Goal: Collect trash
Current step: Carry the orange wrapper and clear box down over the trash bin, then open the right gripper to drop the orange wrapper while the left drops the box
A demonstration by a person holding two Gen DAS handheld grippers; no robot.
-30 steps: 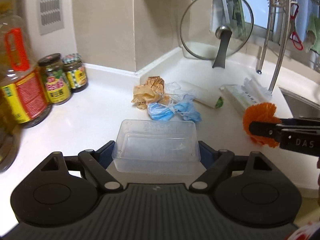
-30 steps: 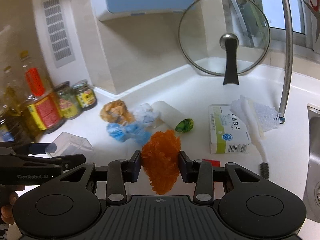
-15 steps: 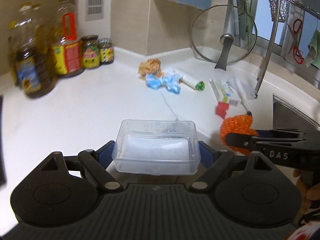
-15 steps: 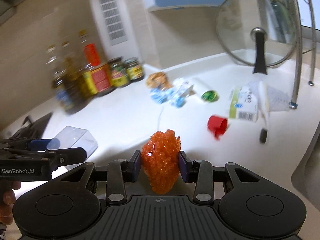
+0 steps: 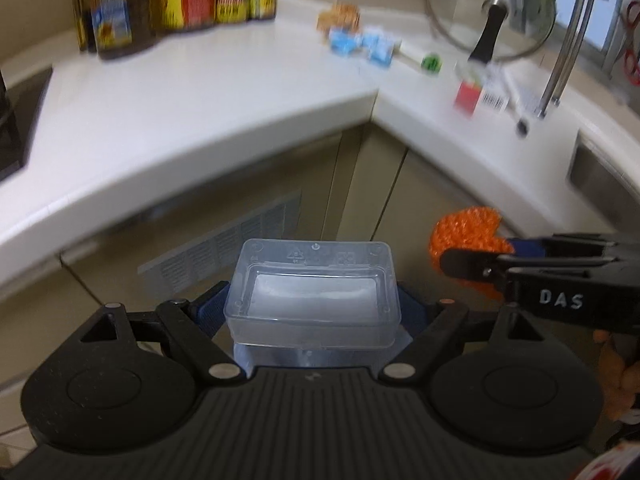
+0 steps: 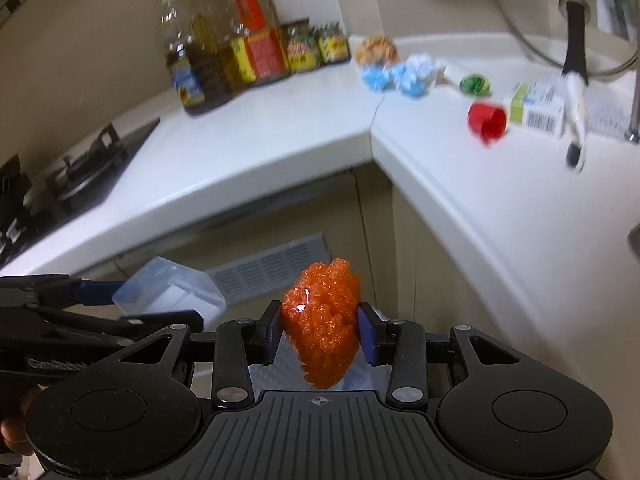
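My left gripper (image 5: 314,312) is shut on a clear plastic box (image 5: 314,292) and holds it in the air in front of the lower cabinets, off the counter. My right gripper (image 6: 320,330) is shut on an orange mesh ball (image 6: 322,324), also held off the counter. The ball (image 5: 466,240) and right gripper show at the right of the left wrist view; the box (image 6: 170,294) shows at the left of the right wrist view. More trash lies on the white counter (image 6: 280,136): a brown crumpled wrapper (image 6: 376,50), blue and white crumpled pieces (image 6: 404,74), a red cup (image 6: 488,122).
Oil bottles and jars (image 6: 248,52) stand at the counter's back left. A stove (image 6: 72,172) is at the far left. A small carton (image 6: 538,108), a brush (image 6: 576,120), a glass lid (image 6: 568,20) and a green-ended roll (image 6: 468,82) lie to the right. Cabinet doors with a vent (image 5: 224,240) are below.
Both grippers have pulled back from the counter and dropped below its edge, still holding the box and the orange ball. The view now takes in the cabinets.
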